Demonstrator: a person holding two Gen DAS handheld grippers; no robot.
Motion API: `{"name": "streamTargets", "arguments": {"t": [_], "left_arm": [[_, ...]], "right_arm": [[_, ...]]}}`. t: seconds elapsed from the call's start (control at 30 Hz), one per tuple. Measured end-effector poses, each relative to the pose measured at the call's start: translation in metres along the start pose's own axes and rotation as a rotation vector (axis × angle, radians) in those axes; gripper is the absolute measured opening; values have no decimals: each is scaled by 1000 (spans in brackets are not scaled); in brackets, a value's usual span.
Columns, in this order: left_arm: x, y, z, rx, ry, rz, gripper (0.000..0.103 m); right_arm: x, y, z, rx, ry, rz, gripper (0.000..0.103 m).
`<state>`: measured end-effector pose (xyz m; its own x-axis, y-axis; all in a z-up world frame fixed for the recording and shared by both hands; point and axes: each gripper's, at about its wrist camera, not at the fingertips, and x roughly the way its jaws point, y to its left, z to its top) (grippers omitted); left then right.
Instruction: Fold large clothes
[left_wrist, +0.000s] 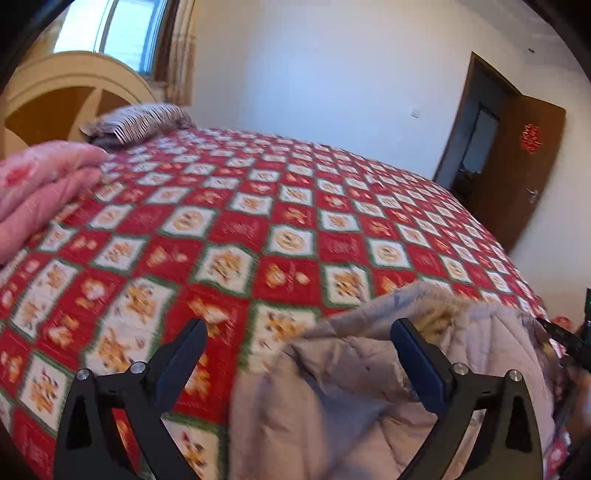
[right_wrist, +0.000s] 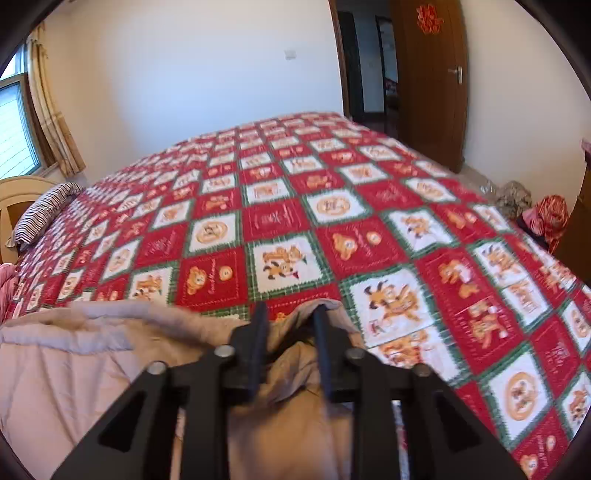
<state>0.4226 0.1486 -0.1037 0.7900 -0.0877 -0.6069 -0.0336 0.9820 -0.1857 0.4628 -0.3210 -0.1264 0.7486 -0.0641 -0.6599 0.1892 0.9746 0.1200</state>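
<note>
A large beige-grey quilted garment (left_wrist: 369, 387) lies bunched at the near edge of the bed; it also fills the near left of the right wrist view (right_wrist: 92, 362). My left gripper (left_wrist: 299, 332) is open, its fingers wide apart above the garment's left edge, holding nothing. My right gripper (right_wrist: 290, 314) is shut on a fold of the garment, which bulges between the two fingers. The right gripper's tip shows at the far right of the left wrist view (left_wrist: 565, 336).
The bed carries a red, white and green checked cartoon bedspread (right_wrist: 332, 221). A pink folded quilt (left_wrist: 40, 184) and a striped pillow (left_wrist: 144, 122) lie by the headboard (left_wrist: 55, 99). A brown door (right_wrist: 428, 74) stands open. Red bags (right_wrist: 550, 218) sit on the floor at right.
</note>
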Motion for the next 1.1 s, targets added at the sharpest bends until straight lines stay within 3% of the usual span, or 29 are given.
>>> {"name": "streamTargets", "arguments": {"t": [0.07, 0.13, 0.17, 0.27, 0.4, 0.5, 0.6, 0.7, 0.8, 0.9, 1.1], "left_arm": [[1, -3, 1, 25, -4, 41, 100], [-10, -17, -3, 73, -47, 97, 100], [-19, -26, -6, 98, -74, 133, 100], [-42, -54, -21, 159, -153, 209, 100], [-60, -94, -41, 243, -238, 240, 100], [-71, -123, -58, 296, -280, 193, 100], [-52, -143, -65, 369, -239, 172, 101], [-14, -146, -60, 413, -203, 240, 101], [35, -123, -47, 353, -107, 313, 101], [70, -96, -43, 230, -11, 304, 101], [95, -78, -48, 134, 16, 271, 102]], "right_arm": [[3, 2, 2, -11, 1, 1, 45], [-6, 3, 8, -13, -42, -14, 77], [-16, 3, 12, -1, -79, -2, 80], [-42, 8, 18, -9, -122, -33, 81], [-83, 41, -9, -78, -152, 23, 83], [-86, 80, -38, -188, -134, 54, 83], [-75, 118, -68, -305, -107, 68, 83], [-55, 131, -82, -362, -111, 34, 83], [-34, 133, -78, -370, -116, -1, 83], [-20, 130, -71, -346, -107, -9, 83], [7, 123, -65, -287, -71, -4, 85]]}}
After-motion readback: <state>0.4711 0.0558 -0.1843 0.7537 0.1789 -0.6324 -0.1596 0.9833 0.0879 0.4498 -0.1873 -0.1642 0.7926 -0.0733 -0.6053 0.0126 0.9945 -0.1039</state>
